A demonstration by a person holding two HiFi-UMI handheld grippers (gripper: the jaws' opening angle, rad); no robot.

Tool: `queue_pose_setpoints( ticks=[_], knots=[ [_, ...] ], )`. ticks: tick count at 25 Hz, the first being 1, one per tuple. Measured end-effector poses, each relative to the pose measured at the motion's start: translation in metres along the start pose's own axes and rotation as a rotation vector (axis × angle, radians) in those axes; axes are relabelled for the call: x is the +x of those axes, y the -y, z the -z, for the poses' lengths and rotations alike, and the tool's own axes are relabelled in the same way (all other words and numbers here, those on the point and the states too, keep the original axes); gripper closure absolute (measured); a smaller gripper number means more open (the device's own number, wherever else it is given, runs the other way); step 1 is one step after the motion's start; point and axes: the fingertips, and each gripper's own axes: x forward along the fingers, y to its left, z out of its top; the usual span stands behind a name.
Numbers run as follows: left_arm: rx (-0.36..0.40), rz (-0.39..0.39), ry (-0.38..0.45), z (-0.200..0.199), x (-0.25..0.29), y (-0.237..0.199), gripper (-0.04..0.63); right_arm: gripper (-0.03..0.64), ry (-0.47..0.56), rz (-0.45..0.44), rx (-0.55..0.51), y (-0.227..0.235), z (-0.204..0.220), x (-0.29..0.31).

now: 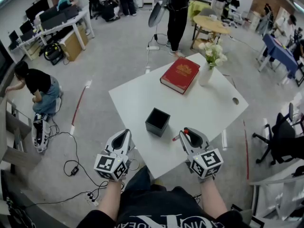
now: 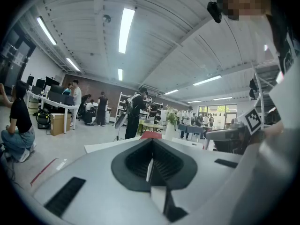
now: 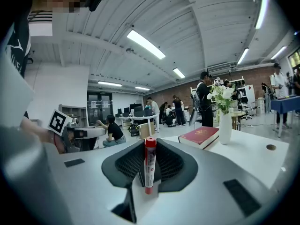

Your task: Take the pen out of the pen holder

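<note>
A black square pen holder (image 1: 157, 121) stands on the white table (image 1: 209, 109), with nothing visible inside it. A red pen (image 3: 149, 164) is clamped upright between the jaws of my right gripper (image 3: 149, 172); in the head view the right gripper (image 1: 186, 135) sits at the table's near edge, right of the holder, with the pen (image 1: 177, 137) poking out to its left. My left gripper (image 1: 124, 137) hangs just off the table's near-left edge, jaws together and empty; the left gripper (image 2: 151, 168) shows nothing between its pads.
A red book (image 1: 180, 74) and a white vase of flowers (image 1: 207, 70) sit at the table's far side. A small dark hole (image 1: 235, 100) marks the table's right corner. A person crouches at left (image 1: 38, 87); cables (image 1: 71, 165) lie on the floor. An office chair (image 1: 280, 137) stands right.
</note>
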Motion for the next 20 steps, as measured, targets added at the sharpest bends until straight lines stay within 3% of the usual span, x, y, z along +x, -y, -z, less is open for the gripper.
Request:
queue_pose_setpoints(
  ticks=[20],
  knots=[
    [0.01, 0.002, -0.002, -0.0019, 0.0072, 0.004, 0.594, 0.534, 0.006, -0.001, 0.012, 0.0086, 0.0015, -0.0008]
  ],
)
